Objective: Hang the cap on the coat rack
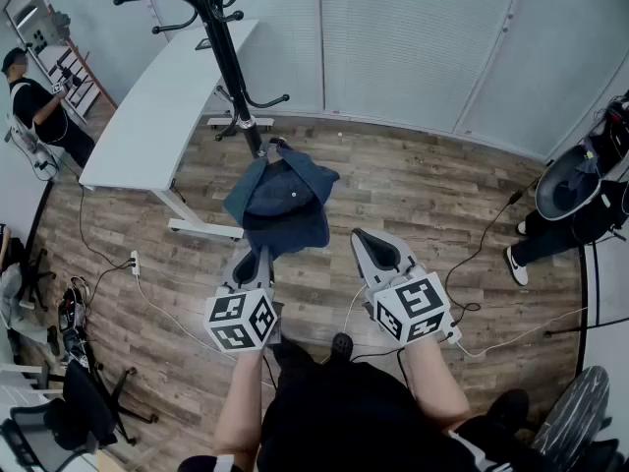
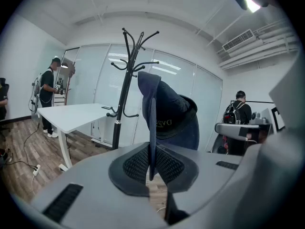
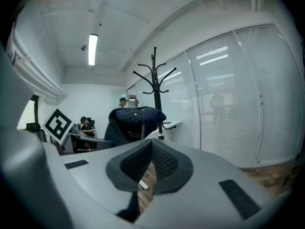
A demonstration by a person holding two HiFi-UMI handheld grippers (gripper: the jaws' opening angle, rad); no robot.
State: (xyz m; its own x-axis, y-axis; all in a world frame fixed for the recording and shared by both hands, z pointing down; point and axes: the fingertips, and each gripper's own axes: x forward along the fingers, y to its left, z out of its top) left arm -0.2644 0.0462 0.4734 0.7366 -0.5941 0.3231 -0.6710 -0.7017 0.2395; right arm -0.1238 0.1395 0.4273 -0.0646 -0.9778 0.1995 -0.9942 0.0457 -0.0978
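A dark blue cap [image 1: 282, 200] is held up in front of me by its brim, which is pinched between the pads of my left gripper [image 1: 257, 256]. In the left gripper view the cap [image 2: 169, 116] stands on edge above the jaws, crown to the right. The black coat rack [image 1: 224, 37] rises beyond it at the upper left, its hooks spreading at the top [image 2: 136, 49]. My right gripper [image 1: 371, 247] hovers to the right of the cap, shut with nothing between its pads. From the right gripper view the cap [image 3: 133, 123] and the coat rack [image 3: 155, 75] lie ahead.
A white desk [image 1: 157, 106] stands left of the rack. A person [image 1: 34, 111] stands at the far left and another [image 1: 580, 205] at the right. Cables and a power strip [image 1: 135, 264] lie on the wooden floor. A glass partition wall [image 1: 423, 37] closes the back.
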